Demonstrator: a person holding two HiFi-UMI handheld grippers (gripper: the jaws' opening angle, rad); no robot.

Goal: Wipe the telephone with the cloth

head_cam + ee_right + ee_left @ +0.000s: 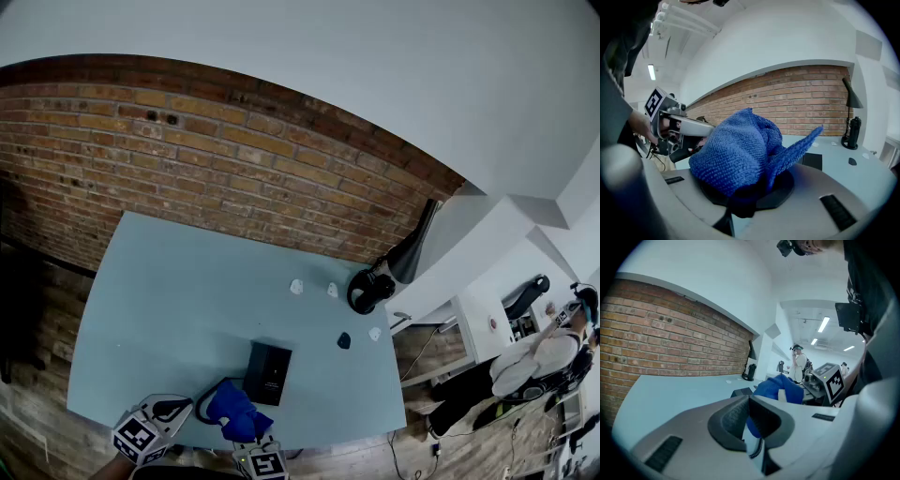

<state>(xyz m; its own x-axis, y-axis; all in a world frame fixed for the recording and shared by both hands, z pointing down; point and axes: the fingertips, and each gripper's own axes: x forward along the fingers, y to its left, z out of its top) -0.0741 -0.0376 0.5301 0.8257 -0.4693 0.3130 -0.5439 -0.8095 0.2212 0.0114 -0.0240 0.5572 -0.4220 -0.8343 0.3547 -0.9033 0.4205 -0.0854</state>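
Observation:
The black telephone base [268, 373] [742, 392] [812, 161] lies near the front edge of the pale blue table [187, 300]. A blue cloth [234, 405] [780, 387] [736, 152] bulges out of my right gripper [253, 441] [745, 197], which is shut on it just left of the base. My left gripper [183, 411] [752, 420] is at the front left, its jaws closed on what looks like the black handset [202, 405] [679, 152]. A coiled cord [757, 451] shows below the jaws. The cloth sits against the handset's end.
A black desk lamp [375, 286] [853, 131] stands at the table's right edge by the brick wall [234, 159]. Small white bits [296, 287] [375, 334] and a dark piece [344, 340] lie behind the telephone. A person [539, 361] stands far off to the right.

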